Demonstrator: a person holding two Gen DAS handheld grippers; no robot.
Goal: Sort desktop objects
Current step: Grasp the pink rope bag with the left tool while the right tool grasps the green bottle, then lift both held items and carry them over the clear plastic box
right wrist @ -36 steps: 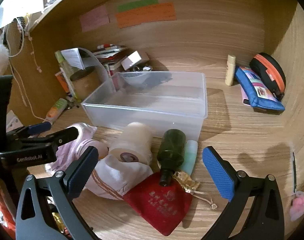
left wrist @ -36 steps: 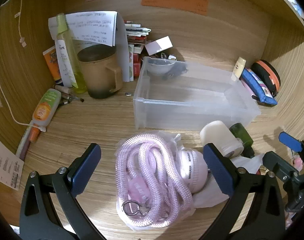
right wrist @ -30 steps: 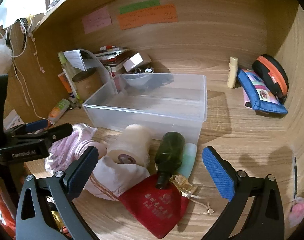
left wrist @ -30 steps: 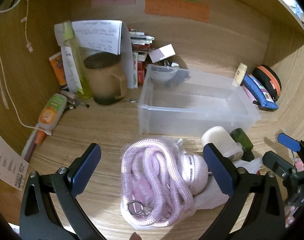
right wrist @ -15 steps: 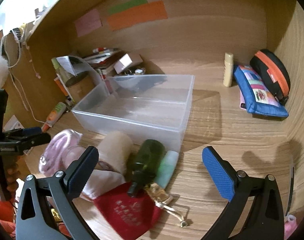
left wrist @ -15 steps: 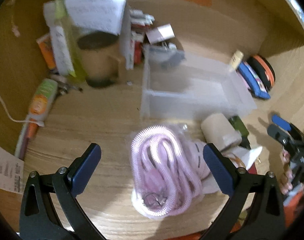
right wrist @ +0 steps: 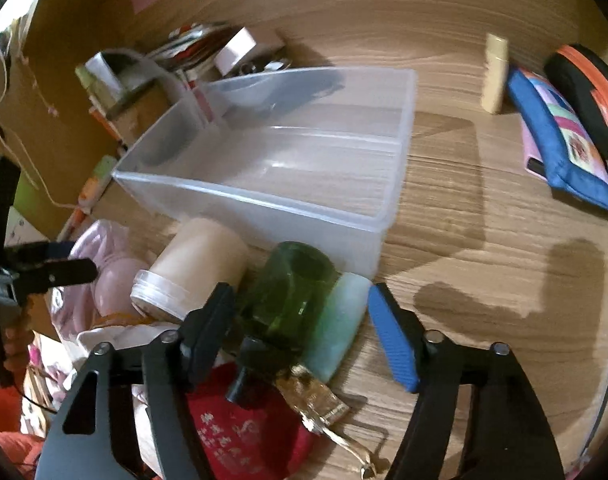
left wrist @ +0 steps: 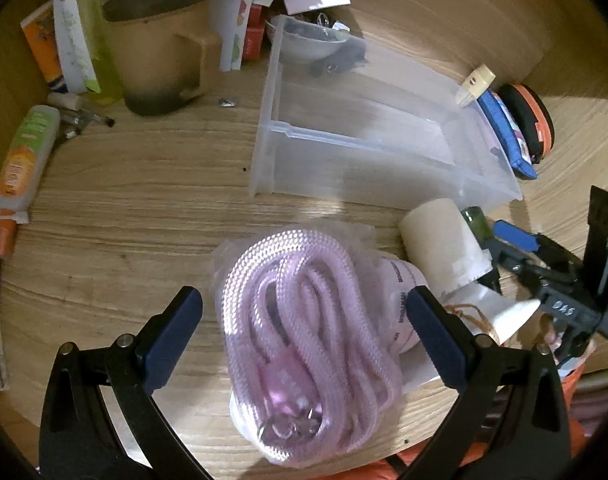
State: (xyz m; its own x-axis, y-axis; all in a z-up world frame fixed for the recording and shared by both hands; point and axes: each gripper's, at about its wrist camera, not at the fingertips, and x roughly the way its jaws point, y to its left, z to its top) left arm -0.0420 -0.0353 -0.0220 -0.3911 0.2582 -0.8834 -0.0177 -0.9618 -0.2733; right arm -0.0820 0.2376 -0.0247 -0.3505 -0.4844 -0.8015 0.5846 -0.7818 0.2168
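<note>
A clear bag of coiled pink rope lies on the wooden desk, with a pink round item beside it. My left gripper stands open, one finger on each side of the bag, not touching it. A dark green bottle and a pale green tube lie side by side in front of the clear plastic bin. My right gripper straddles both and its jaws are closing; the pads do not clearly press on them. A cream cylinder lies to their left, and a red pouch sits below.
A brown mug, papers and a bowl crowd the back left. An orange-green tube lies at the left edge. A blue pouch, a black-orange case and a cream stick sit at the right.
Both grippers tipped downward and came closer to the desk. The right jaws narrowed around the green bottle and tube. The left gripper stayed wide over the pink rope bag.
</note>
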